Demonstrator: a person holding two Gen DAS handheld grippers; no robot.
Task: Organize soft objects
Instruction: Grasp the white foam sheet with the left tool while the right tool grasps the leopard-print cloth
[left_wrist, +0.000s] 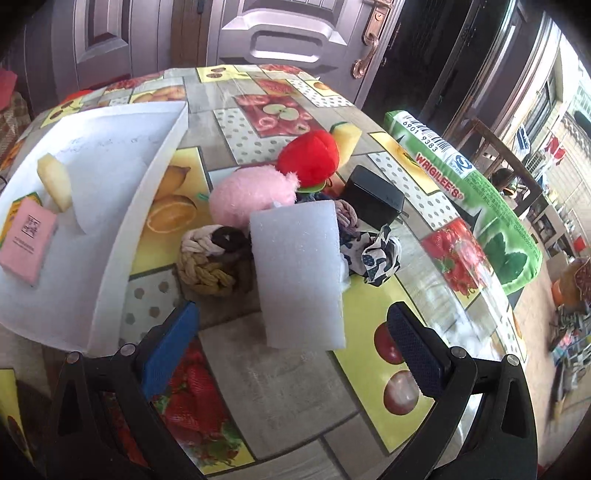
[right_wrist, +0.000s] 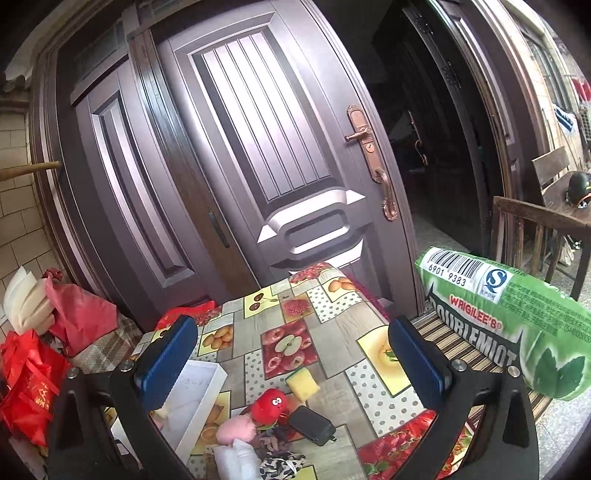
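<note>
Pink plush (left_wrist: 251, 192), red plush (left_wrist: 308, 155), fruit-print tablecloth (left_wrist: 280, 387).

From the left wrist we look steeply down, close over the table (left_wrist: 295, 387). From the right wrist we look higher, toward the door (right_wrist: 258, 147). Both share the red plush (left_wrist: 308, 157) (right_wrist: 269, 404).

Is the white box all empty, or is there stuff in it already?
Not empty. The white box already holds a pink sponge and a pale yellow foam wedge; the other soft toys lie outside on the table.
</note>
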